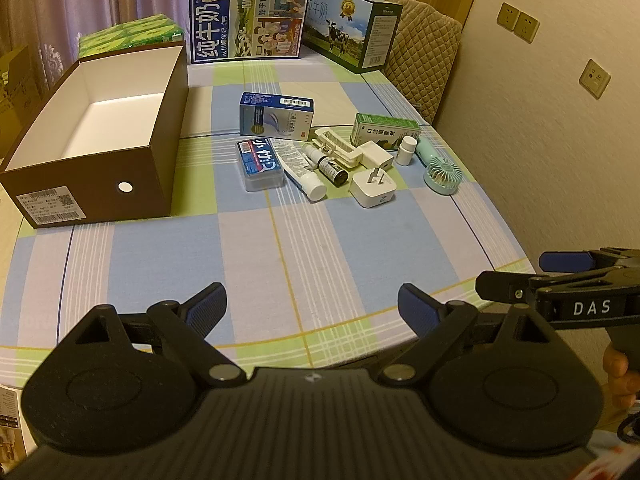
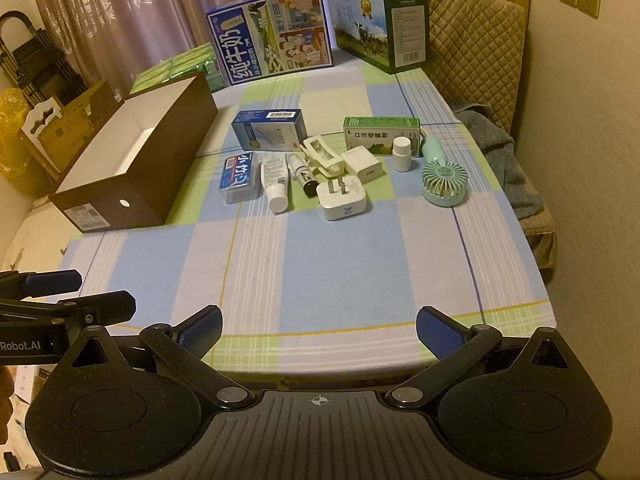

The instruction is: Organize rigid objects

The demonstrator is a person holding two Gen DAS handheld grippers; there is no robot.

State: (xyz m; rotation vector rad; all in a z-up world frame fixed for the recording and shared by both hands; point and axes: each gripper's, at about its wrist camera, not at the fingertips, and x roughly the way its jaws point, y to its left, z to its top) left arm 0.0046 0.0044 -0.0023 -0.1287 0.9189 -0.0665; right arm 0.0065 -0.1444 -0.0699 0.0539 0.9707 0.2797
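Two grippers: left hand-held gripper [image 1: 312, 308] and right hand-held gripper [image 2: 318, 330] both hover above the near edge of the bench [image 1: 280, 248], jaws spread wide, nothing held.
Target container: open brown cardboard box with white lining [image 1: 100, 120] sits on the bench's left side, apparently empty.
Loose items: cluster right of the box, well apart from both grippers: blue medicine carton [image 1: 276, 116], flat blue-lidded clear case [image 1: 260, 164], white squeeze tube [image 1: 300, 170], dark small bottle [image 1: 332, 170], cream plastic clip [image 1: 338, 148], white plug adapter [image 1: 372, 188], white charger cube [image 1: 378, 156], white pill bottle [image 1: 406, 150], green medicine carton [image 1: 386, 130], mint handheld fan [image 1: 438, 168].
Step (judged): nothing packed yet; first reach pending.
Technique: start with an outlying piece, the plug adapter or fan. Close across flat sides, not the prongs.
Risk: tube, small bottle and clip touch or overlap; a careless approach scatters them.
Placement: lower items into a box corner, cartons first.
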